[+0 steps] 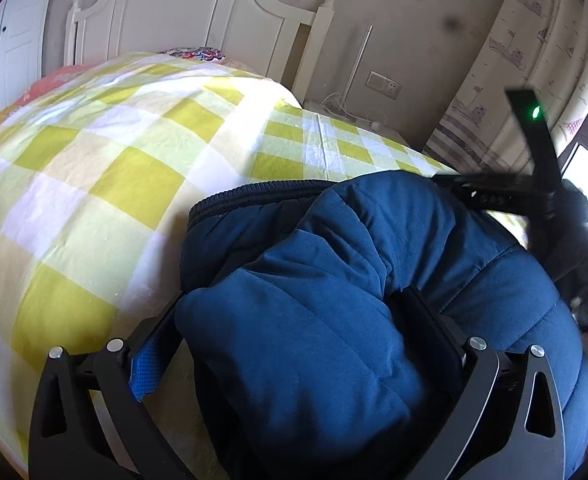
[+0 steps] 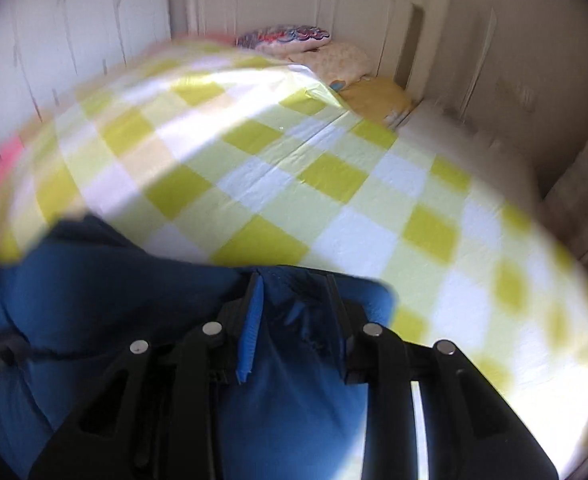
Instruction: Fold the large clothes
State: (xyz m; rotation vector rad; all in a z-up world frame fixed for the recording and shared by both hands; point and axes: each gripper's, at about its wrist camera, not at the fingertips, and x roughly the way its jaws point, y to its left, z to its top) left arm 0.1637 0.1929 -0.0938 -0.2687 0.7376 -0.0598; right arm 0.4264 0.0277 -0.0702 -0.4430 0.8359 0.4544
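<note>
A dark blue padded jacket [image 1: 374, 240] lies bunched on the bed, its black ribbed collar toward the headboard. My left gripper [image 1: 294, 304] stands wide around a thick puffy fold of it, and the fold fills the gap from one finger to the other. In the right wrist view, which is blurred, the right gripper [image 2: 294, 280] is shut on a thinner layer of the jacket [image 2: 94, 280], with its blue pad [image 2: 250, 336] against the fabric. The right gripper's black body with a green light [image 1: 534, 112] shows at the jacket's far right edge.
The bed carries a yellow-green and white check sheet [image 1: 114, 160], bare to the left of the jacket. A white headboard [image 1: 198, 12] and patterned pillows [image 2: 286, 38] are at the far end. A curtain [image 1: 514, 60] and a window are on the right, a white wardrobe [image 1: 14, 40] on the left.
</note>
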